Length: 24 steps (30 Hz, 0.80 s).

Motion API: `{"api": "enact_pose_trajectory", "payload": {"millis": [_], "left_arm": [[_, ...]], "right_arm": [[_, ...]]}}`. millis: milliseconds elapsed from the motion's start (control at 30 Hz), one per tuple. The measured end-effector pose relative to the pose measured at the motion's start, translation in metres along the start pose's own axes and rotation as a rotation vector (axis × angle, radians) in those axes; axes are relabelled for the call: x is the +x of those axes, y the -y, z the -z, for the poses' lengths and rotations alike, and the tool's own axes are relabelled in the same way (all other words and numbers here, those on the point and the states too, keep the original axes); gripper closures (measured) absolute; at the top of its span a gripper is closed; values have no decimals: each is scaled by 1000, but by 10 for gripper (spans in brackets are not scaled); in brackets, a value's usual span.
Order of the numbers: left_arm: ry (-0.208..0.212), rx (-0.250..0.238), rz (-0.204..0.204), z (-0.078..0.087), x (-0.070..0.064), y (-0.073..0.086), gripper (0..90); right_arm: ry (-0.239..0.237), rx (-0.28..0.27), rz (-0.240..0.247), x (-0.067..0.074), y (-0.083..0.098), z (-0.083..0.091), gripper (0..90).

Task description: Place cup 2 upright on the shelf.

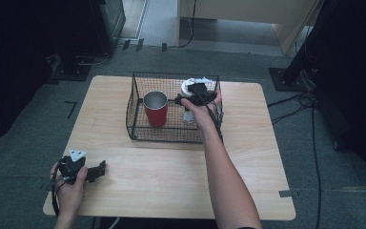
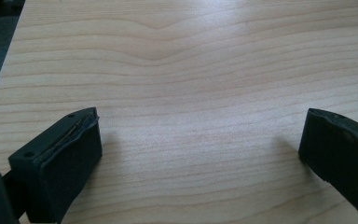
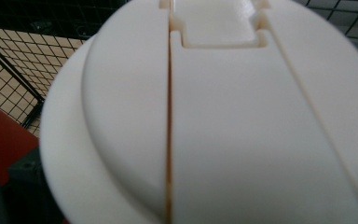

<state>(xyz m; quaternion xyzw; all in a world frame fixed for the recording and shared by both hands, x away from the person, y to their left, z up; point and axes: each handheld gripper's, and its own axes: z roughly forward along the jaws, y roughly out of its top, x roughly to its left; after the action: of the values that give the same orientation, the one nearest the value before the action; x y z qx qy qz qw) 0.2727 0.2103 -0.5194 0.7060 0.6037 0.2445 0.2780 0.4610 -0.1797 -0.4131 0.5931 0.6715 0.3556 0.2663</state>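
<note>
One white lid (image 3: pixel 242 121) up close

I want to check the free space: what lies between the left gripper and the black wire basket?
In the high view, only bare light wooden table separates the left gripper from the black wire basket; the left gripper view also shows bare wood ahead.

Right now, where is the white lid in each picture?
High view: the white lid sits in the wire basket's back right part, under the right gripper.
Left gripper view: bare wooden table between its jaws.
Right gripper view: the lid looms close up.
Shared landmark: the red cup, lower left here.
</note>
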Motion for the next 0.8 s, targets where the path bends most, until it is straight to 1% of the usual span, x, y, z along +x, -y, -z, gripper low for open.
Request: {"api": "enact_pose_trajectory", "payload": {"millis": [67,267,400,533,700,800], "left_arm": [[0,0,0,0,0,0,0],[0,0,0,0,0,0,0],[0,-1,1,0,0,0,0],[0,-1,1,0,0,0,0],[0,-1,1,0,0,0,0],[0,-1,1,0,0,0,0]], "right_arm": [[11,-3,-1,1,-1,2,2],[15,-12,5,2,-2,7,2],[18,-21,-3,4,-4,12,1],[38,-20,-6,6,-7,18,1],[33,-42,-3,5,-10,27,0],[27,-62,17,6,-10,35,0]]}}
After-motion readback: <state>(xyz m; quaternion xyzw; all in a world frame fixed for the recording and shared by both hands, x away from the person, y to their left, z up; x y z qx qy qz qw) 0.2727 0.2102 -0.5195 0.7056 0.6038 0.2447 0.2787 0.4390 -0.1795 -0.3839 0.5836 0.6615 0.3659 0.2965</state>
